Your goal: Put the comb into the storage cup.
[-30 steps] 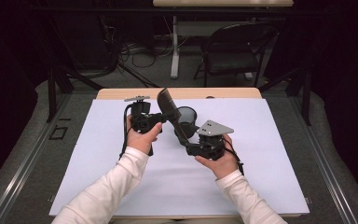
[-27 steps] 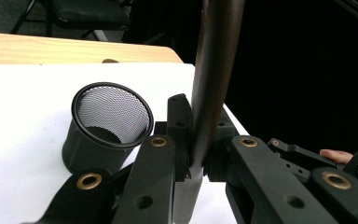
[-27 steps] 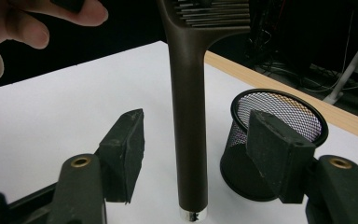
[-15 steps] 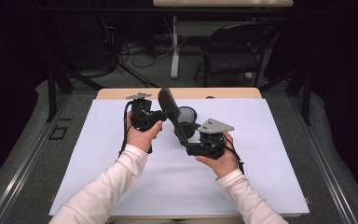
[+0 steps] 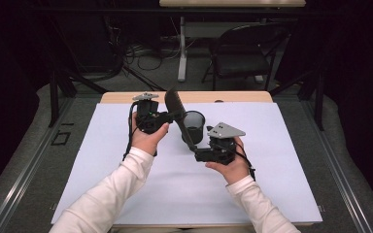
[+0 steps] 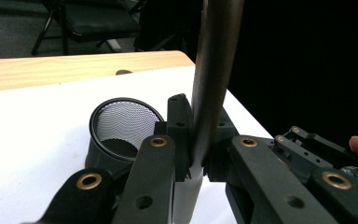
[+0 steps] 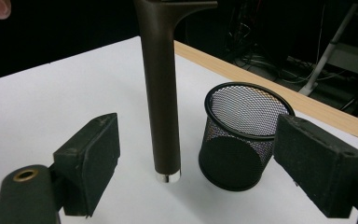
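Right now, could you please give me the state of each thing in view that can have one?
Left gripper: shut on the brown tool, held off the table.
Right gripper: open, its jaws have just been opening; pads apart from the handle.
Brown tool: tilted, handle end between the open right jaws.
Mesh cup: upright on the white mat, empty.

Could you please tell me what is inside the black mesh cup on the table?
The mesh cup looks empty: bare mesh wall and part of its floor show in both gripper views. Its near rim hides the rest of the floor.
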Available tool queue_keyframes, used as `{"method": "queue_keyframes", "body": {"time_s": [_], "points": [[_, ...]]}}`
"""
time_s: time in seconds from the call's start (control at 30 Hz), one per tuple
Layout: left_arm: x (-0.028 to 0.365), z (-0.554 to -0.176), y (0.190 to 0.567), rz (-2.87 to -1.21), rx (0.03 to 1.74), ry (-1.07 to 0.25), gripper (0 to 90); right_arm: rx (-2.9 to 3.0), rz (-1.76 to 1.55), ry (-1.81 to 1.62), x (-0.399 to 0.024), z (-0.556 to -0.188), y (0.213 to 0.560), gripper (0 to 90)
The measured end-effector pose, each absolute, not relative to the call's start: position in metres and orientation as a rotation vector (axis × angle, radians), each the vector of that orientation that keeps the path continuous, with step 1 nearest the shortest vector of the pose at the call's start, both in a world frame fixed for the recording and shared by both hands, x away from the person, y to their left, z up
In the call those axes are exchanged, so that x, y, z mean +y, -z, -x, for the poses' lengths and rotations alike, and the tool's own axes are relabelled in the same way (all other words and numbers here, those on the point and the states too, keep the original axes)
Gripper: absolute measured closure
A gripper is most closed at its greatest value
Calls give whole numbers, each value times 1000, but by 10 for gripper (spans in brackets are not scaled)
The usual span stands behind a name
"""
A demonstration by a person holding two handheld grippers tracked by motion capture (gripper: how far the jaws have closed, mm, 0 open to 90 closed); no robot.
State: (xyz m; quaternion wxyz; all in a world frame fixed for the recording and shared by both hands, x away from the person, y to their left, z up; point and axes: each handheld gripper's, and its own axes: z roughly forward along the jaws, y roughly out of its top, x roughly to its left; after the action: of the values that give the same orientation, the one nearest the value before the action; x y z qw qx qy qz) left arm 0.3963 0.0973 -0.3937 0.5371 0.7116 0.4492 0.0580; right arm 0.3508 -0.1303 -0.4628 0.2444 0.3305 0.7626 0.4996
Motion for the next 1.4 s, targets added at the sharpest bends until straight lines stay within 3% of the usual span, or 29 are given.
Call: {"method": "queue_keyframes", "body": {"time_s": [1.4], "points": [[90,-411,364,-1737,968,-355,840,2068,-934,-1374,-136,-353,463,148]]}}
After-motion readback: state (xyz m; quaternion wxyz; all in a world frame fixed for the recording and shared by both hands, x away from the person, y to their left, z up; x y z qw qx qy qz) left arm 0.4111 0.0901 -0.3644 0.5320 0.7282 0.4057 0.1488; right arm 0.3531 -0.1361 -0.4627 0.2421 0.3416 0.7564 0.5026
